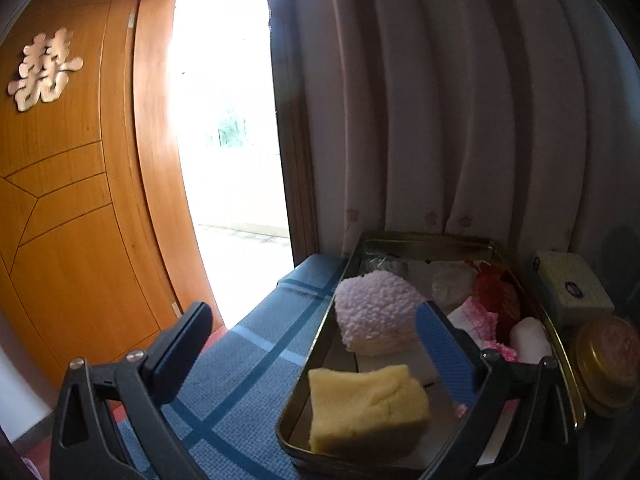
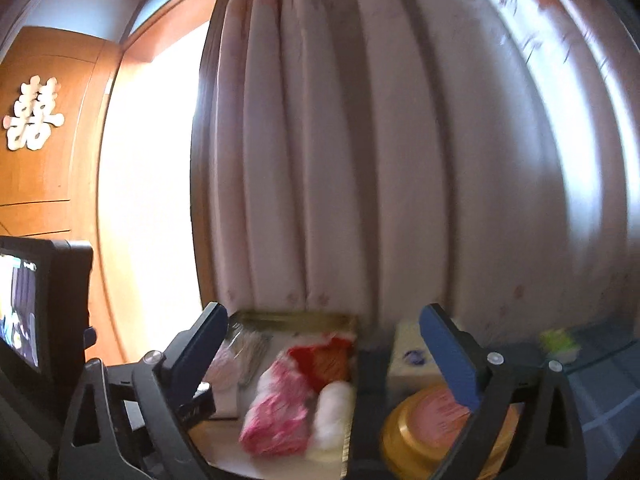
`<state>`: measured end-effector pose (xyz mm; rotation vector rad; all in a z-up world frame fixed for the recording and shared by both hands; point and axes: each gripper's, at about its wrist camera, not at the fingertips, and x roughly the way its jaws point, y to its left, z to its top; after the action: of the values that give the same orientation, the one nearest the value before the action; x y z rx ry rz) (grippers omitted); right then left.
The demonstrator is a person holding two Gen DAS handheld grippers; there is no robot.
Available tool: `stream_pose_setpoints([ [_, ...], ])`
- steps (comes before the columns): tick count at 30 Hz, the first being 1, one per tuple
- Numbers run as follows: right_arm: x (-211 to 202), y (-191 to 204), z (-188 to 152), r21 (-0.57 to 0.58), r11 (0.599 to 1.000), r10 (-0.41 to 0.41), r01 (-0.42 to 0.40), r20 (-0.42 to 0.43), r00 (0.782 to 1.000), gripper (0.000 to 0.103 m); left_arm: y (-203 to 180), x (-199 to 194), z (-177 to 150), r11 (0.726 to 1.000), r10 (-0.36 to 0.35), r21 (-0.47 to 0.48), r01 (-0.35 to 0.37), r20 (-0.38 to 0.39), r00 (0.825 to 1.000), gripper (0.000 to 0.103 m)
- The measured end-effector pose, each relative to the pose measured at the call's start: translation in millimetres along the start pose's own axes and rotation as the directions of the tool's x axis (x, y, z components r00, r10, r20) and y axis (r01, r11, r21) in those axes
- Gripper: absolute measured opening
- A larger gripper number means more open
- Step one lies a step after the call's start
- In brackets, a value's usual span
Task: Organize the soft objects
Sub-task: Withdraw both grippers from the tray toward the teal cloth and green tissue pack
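Left wrist view, we list: left gripper [image 1: 316,340] spread wide, empty, yellow sponge [image 1: 366,410] and pink fluffy cloth [image 1: 376,312] inside metal tin [image 1: 424,239], right gripper [image 2: 324,344] likewise released, gold jar [image 2: 424,432] beside tin.

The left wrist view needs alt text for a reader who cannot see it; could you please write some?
Open left tongs hover over a metal tin holding a yellow sponge, a fluffy pink cloth and other soft items. The tin sits on a blue checked cloth, with a pale curtain behind and a wooden door to the left.
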<state>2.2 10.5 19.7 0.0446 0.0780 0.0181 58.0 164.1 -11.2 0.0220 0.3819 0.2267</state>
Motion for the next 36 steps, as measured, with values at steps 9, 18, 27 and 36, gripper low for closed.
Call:
stream_pose_setpoints([
  [9,4.7,-6.4,0.4,0.012,0.999,-0.030,0.030,-0.044,0.999,0.099,7.1,-4.3,-0.6,0.999,-0.007,-0.047,0.006,-0.002,1.000,0.103],
  [18,5.3,-7.7,-1.6,0.012,0.999,-0.042,0.042,-0.061,0.997,0.099,5.3,-4.1,-1.8,0.999,-0.009,-0.044,0.009,0.006,1.000,0.103],
  [27,7.7,-11.7,-3.2,0.013,0.998,-0.061,0.063,-0.104,0.993,0.099,4.1,-10.2,-3.1,0.999,0.007,-0.053,-0.006,0.017,1.000,0.103],
  [36,2.5,-25.8,-4.5,0.020,0.995,-0.092,0.095,-0.128,0.988,0.099,-5.2,-23.5,-6.6,0.998,-0.012,-0.054,0.014,0.033,0.999,0.103],
])
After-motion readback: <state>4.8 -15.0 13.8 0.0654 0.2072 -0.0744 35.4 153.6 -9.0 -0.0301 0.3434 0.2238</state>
